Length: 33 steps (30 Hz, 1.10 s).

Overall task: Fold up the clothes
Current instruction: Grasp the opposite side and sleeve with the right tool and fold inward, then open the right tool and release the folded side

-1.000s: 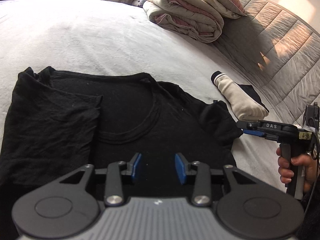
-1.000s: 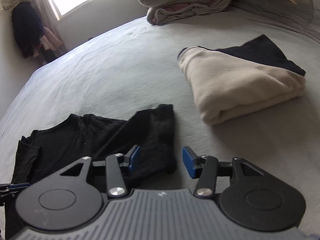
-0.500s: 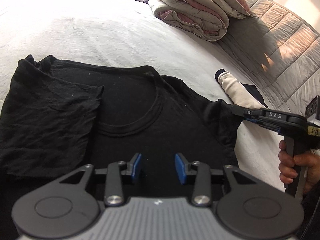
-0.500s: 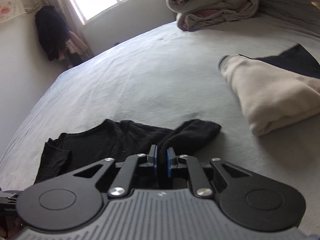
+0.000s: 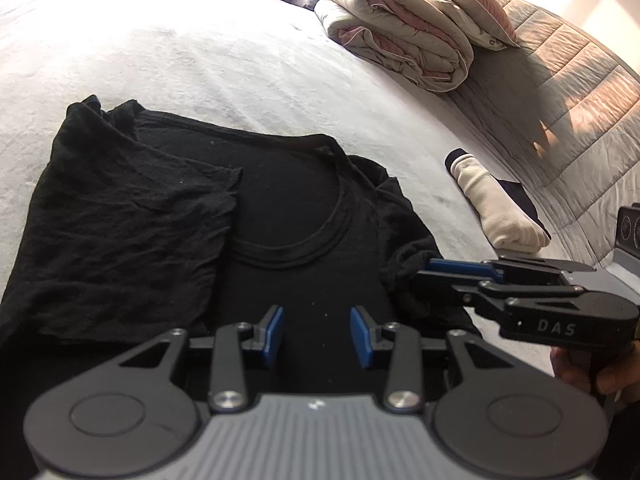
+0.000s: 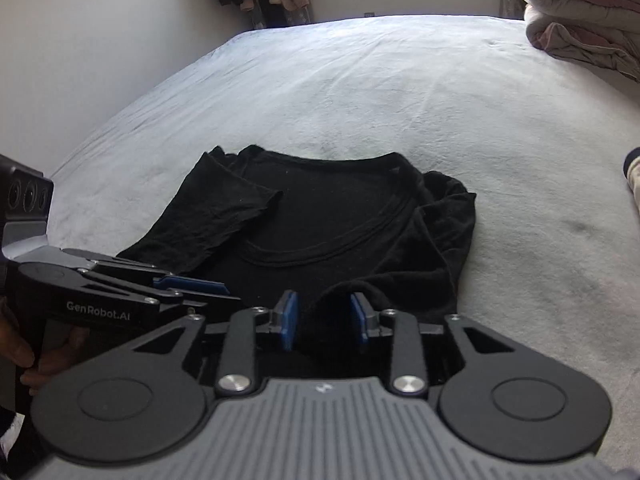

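Two hand-held grippers over black t-shirt (image 5: 296, 216), spread flat on bed (image 5: 200, 60); left hand-held gripper (image 5: 316, 332) jaws apart, nothing between pads, above shirt's chest below neckline; right hand-held gripper (image 6: 325, 320) jaws part-open, bunched sleeve fabric sitting between blue pads, contact not clear; opposite sleeve folded inward over shirt body; cream folded garment (image 5: 500, 216) right of shirt; rolled duvet (image 5: 400, 28) beyond shirt near headboard.

A home bedroom: wide bed (image 6: 400, 92), rolled duvet (image 5: 400, 36), quilted headboard (image 5: 580, 92).
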{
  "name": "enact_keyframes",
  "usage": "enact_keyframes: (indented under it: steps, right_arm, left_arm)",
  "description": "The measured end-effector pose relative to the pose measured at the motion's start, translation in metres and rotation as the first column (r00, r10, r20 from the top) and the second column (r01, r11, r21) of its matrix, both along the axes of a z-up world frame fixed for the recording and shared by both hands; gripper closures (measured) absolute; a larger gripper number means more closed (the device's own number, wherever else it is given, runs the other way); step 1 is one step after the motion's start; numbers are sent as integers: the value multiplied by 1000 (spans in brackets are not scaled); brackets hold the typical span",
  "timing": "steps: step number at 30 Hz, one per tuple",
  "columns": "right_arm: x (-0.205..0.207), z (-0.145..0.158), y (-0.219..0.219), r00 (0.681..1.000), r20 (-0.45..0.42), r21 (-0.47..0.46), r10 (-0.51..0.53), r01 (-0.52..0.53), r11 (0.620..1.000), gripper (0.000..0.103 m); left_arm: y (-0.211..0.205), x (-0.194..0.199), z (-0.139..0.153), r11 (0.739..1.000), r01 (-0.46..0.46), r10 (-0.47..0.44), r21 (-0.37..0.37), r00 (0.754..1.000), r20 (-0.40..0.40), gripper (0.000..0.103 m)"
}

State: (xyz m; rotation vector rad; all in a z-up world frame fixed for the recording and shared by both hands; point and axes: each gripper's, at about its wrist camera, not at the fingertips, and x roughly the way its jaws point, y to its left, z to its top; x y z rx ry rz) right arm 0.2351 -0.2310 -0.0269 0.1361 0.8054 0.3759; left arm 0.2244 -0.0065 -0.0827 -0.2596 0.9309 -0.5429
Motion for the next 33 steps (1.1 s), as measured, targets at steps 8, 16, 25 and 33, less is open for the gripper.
enact_keyframes:
  steps: [8,16,25,33]
  right_arm:
    - [16,-4,-42,988,-5,-4,-153,153,988,64]
    - [41,-17,-16,990,-120,58,-72,79,995,85]
    - [61,12,-1,993,-78,127,-90,99,987,71]
    - [9,5,-33,983,-115,51,-143,150,987,63]
  left_arm:
    - [12,-3,2,999,-35,35,18,999,26,65]
    - [39,-6,-1,998,-68,68,9,998,6,65]
    - [59,-28,11,997,-77,76,19,996,51,64]
    - [50,-48,-1,999,-22,16,42,990,139,60]
